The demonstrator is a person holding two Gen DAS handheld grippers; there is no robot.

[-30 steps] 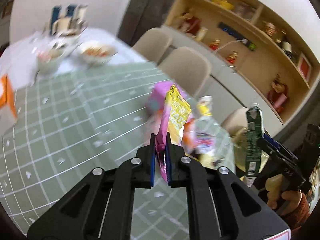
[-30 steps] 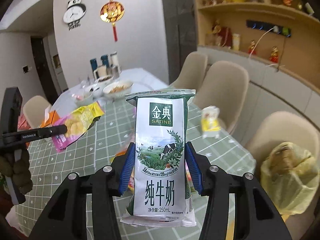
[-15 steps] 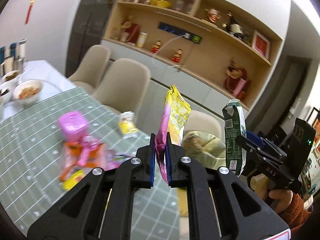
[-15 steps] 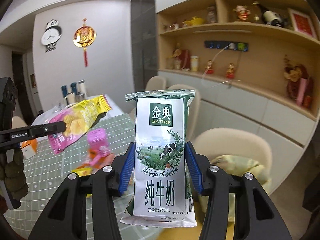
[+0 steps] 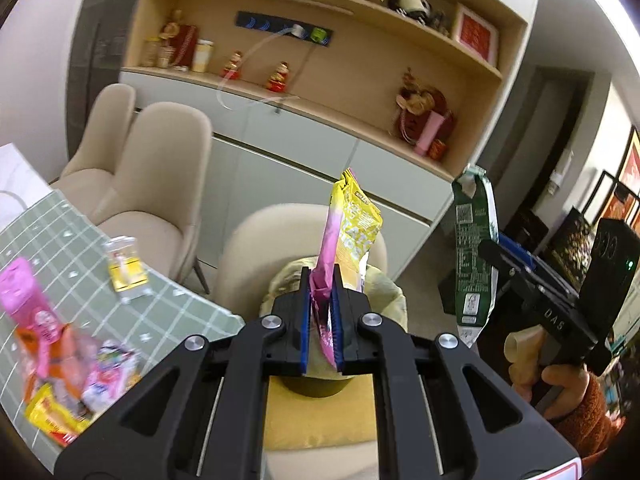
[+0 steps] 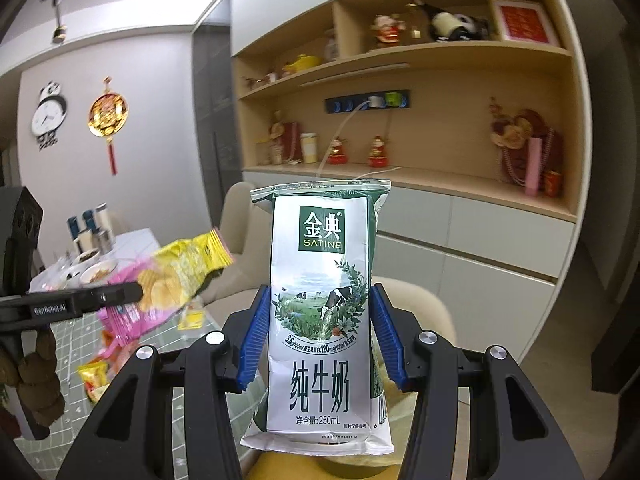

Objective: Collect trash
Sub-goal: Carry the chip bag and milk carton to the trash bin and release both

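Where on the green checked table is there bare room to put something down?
The tablecloth is bare between the small yellow carton and the pink bottle, and along its corner edge below the carton. It is crowded at the wrapper pile by the near edge.

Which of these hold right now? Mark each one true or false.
1. The left gripper is clamped on a yellow and pink snack bag. True.
2. The right gripper holds a glass bottle. False: it grips a white and green milk pouch.
3. A bin lined with a yellowish bag stands on the chair ahead of the left gripper. True.
4. The green checked tablecloth has no trash left on it. False: a small yellow packet and a pile of wrappers lie there.
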